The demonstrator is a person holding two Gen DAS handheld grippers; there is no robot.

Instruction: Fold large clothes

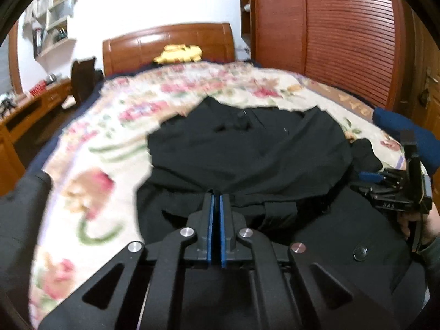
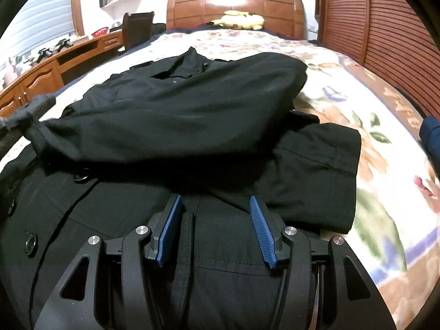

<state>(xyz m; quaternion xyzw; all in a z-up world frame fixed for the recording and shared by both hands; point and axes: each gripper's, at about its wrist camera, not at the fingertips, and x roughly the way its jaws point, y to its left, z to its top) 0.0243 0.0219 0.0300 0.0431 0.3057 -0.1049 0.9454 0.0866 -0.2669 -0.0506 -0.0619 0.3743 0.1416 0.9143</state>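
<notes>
A large black coat (image 1: 247, 148) lies on the floral bedspread (image 1: 90, 170), with buttons down its front. My left gripper (image 1: 216, 192) is shut on a fold of the coat's black cloth and holds it over the body. In the right wrist view the coat (image 2: 178, 115) has a sleeve drawn across its chest toward the left, where the left gripper (image 2: 33, 126) grips its end. My right gripper (image 2: 214, 200) is open just above the coat's lower front, beside a strap. The right gripper also shows in the left wrist view (image 1: 385, 178).
The bed has a wooden headboard (image 1: 167, 44) with a yellow plush toy (image 1: 178, 53). A wooden desk (image 1: 33, 110) and dark chair (image 1: 82, 79) stand left of the bed. A wooden wardrobe (image 1: 343, 35) stands at the right. A blue cloth (image 1: 398, 126) lies at the bed's right edge.
</notes>
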